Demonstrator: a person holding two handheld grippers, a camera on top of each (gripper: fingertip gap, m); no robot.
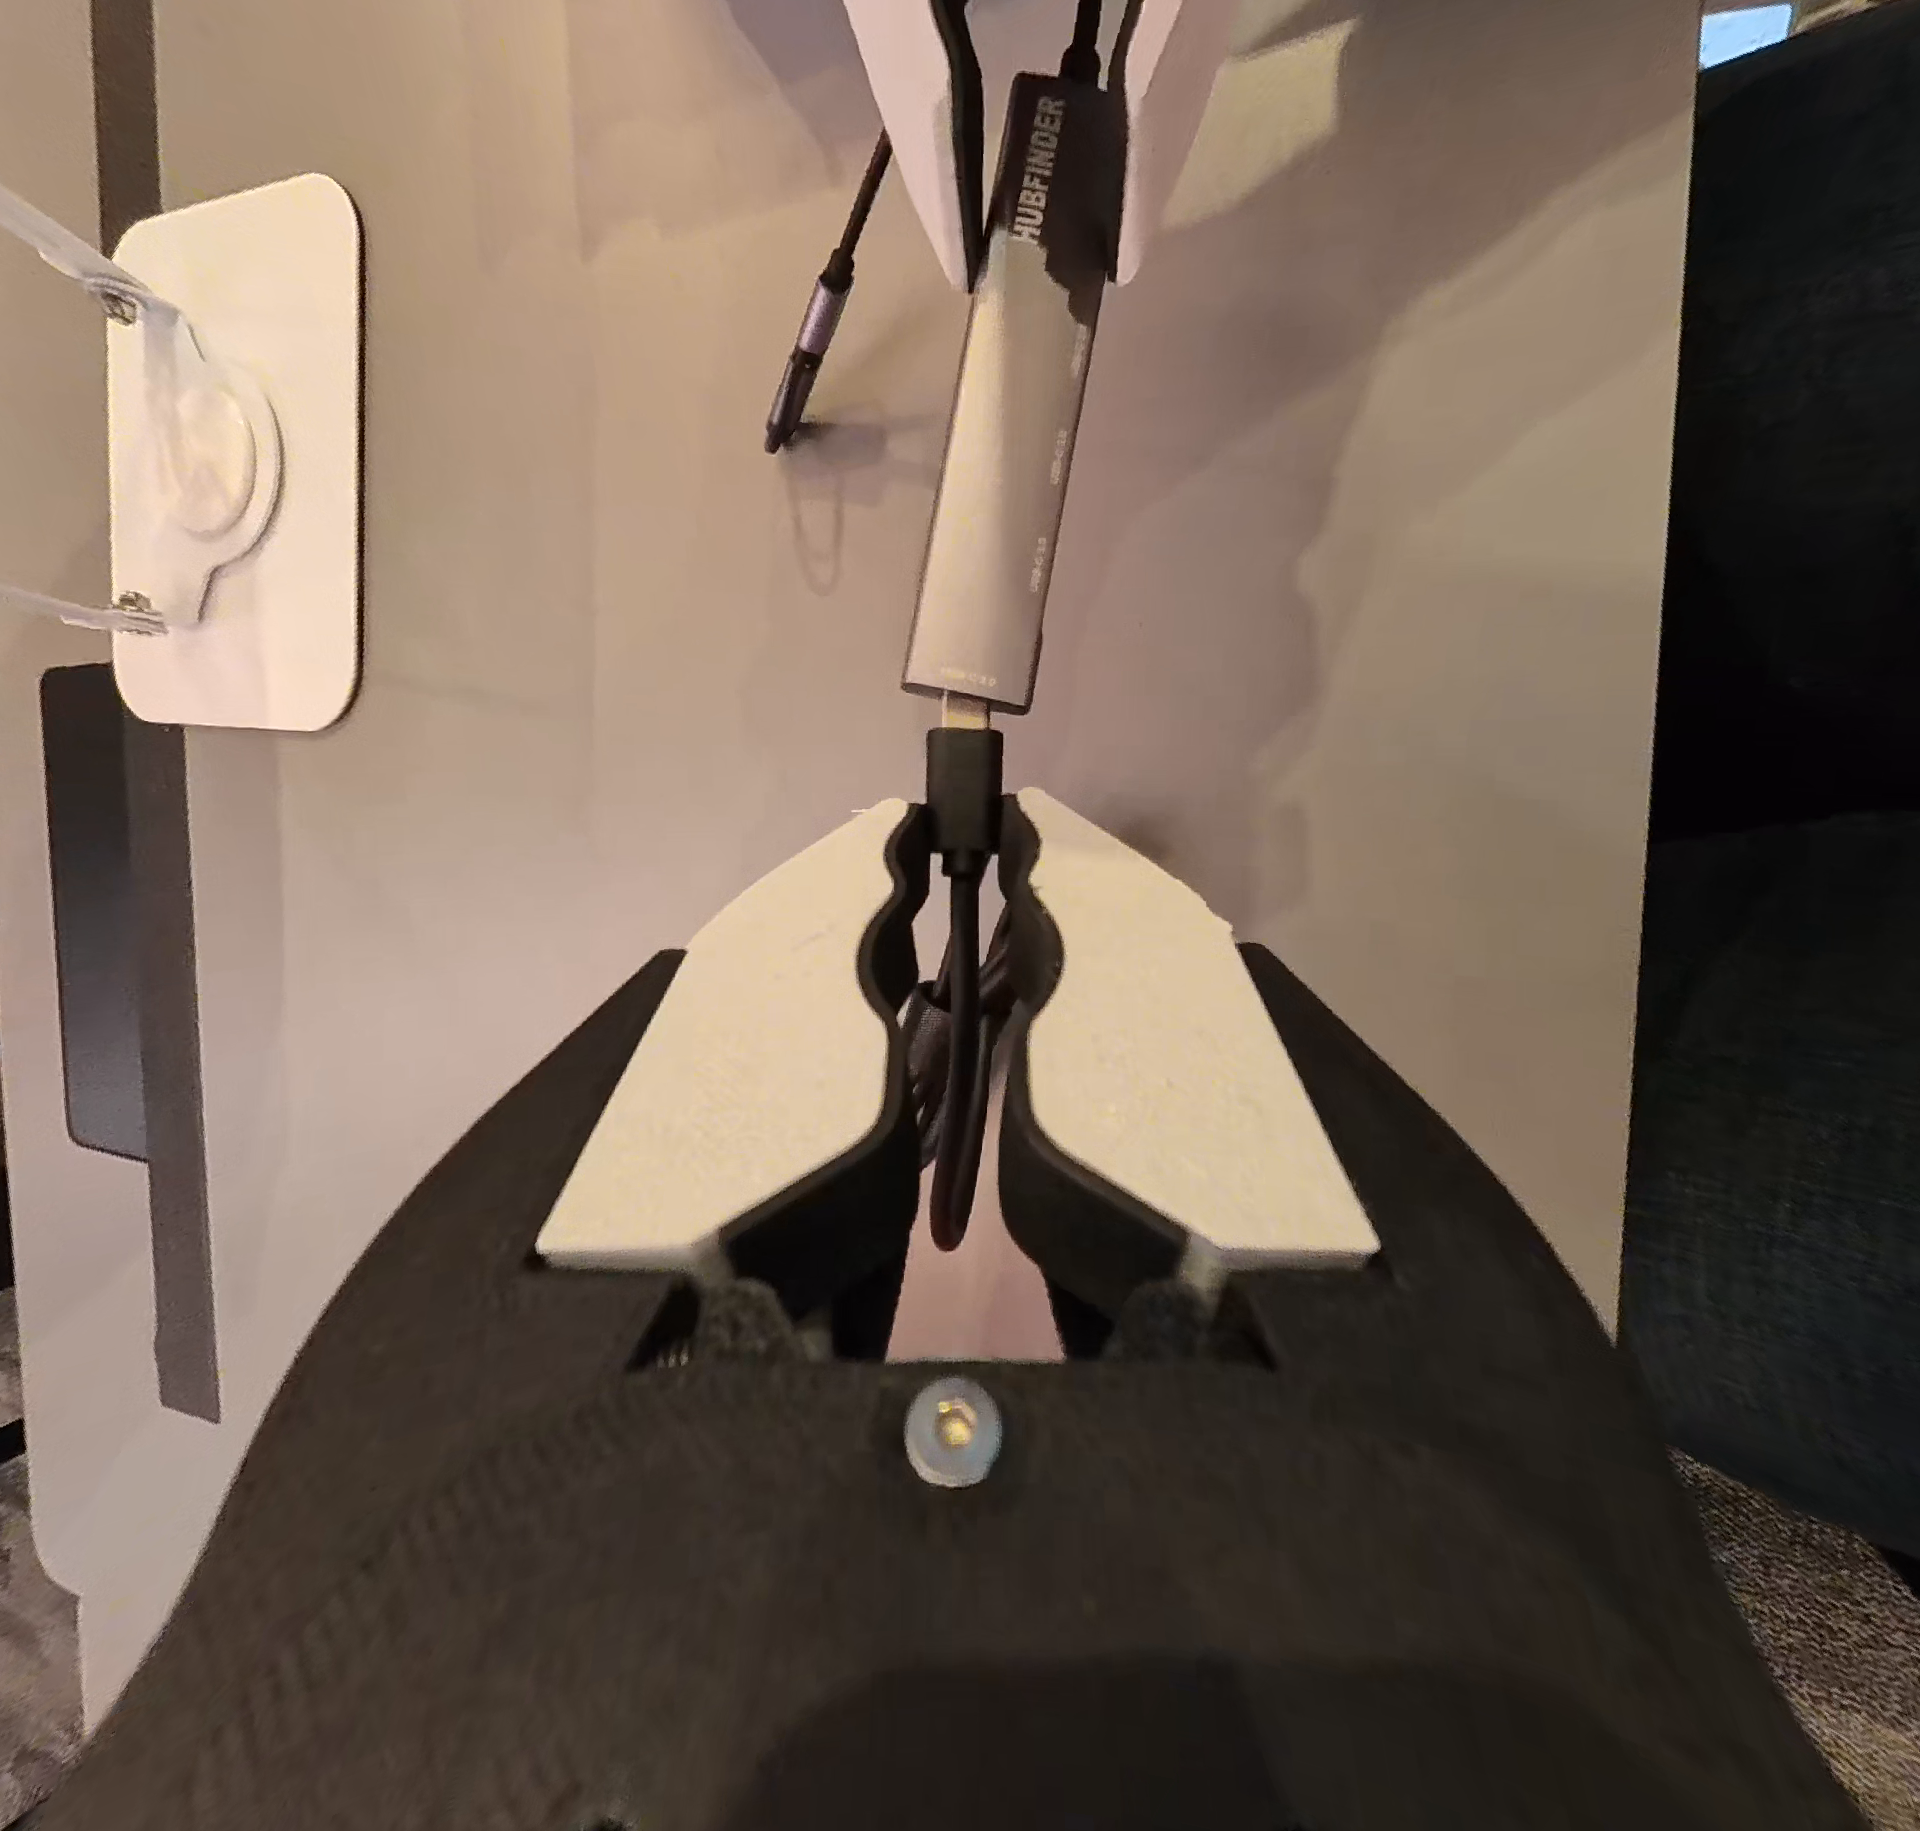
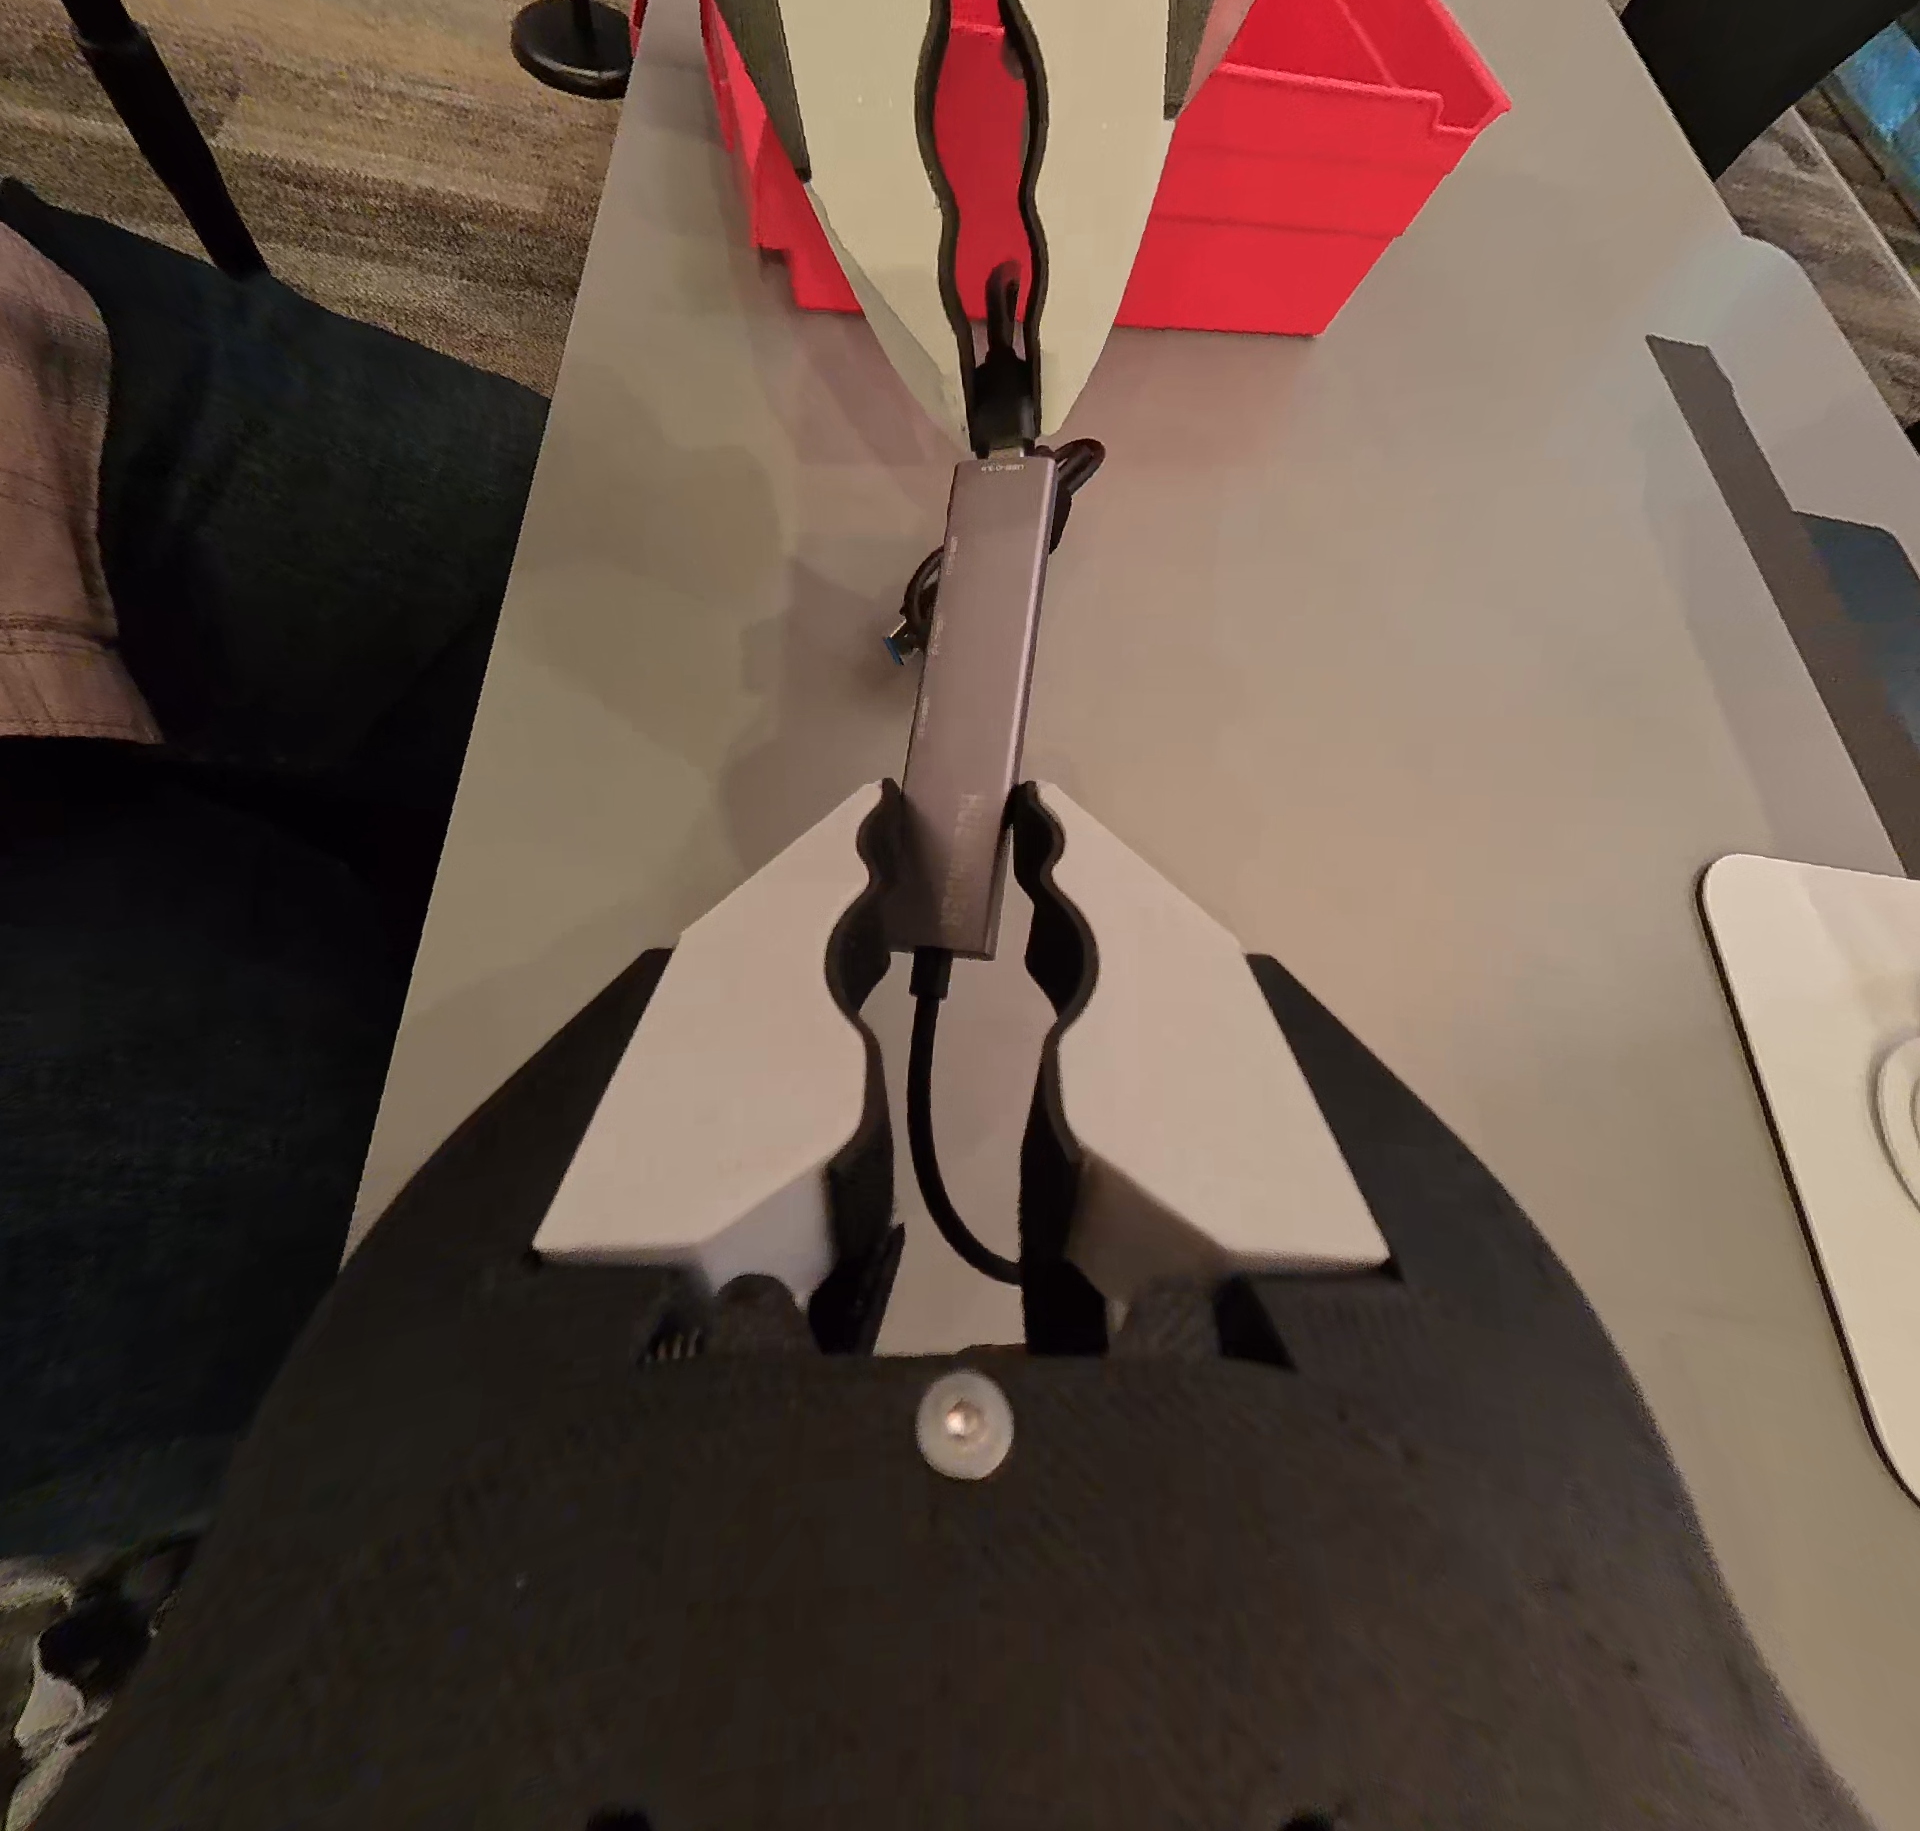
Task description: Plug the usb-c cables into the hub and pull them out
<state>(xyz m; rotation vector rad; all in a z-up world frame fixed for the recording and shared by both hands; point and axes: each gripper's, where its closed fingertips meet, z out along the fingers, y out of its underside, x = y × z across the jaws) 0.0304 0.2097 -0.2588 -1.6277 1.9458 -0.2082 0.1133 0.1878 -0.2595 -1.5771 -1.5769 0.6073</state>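
Note:
A grey USB hub (image 1: pixel 992 493) is held above the grey table (image 1: pixel 520 898). My right gripper (image 2: pixel 956 794) is shut on the hub's (image 2: pixel 977 638) labelled end, and it also shows at the top of the left wrist view (image 1: pixel 1039 269). My left gripper (image 1: pixel 961 810) is shut on a black USB-C plug (image 1: pixel 964 768), whose cable loops back between the fingers. The plug's metal tip (image 1: pixel 961 713) sits at the hub's end port, with part of it still showing. The left gripper also shows in the right wrist view (image 2: pixel 1003 431), holding the plug (image 2: pixel 1000 399).
A red bin (image 2: pixel 1309 171) stands on the table (image 2: pixel 1351 638) behind the left gripper. A white pad (image 1: pixel 239 451) with a clear holder lies to the side, as does black tape (image 2: pixel 1766 534). A second grey connector (image 1: pixel 805 368) on a braided cable and a blue-tipped plug (image 2: pixel 899 651) lie under the hub. About 9 cm separates my left fingertips from my right.

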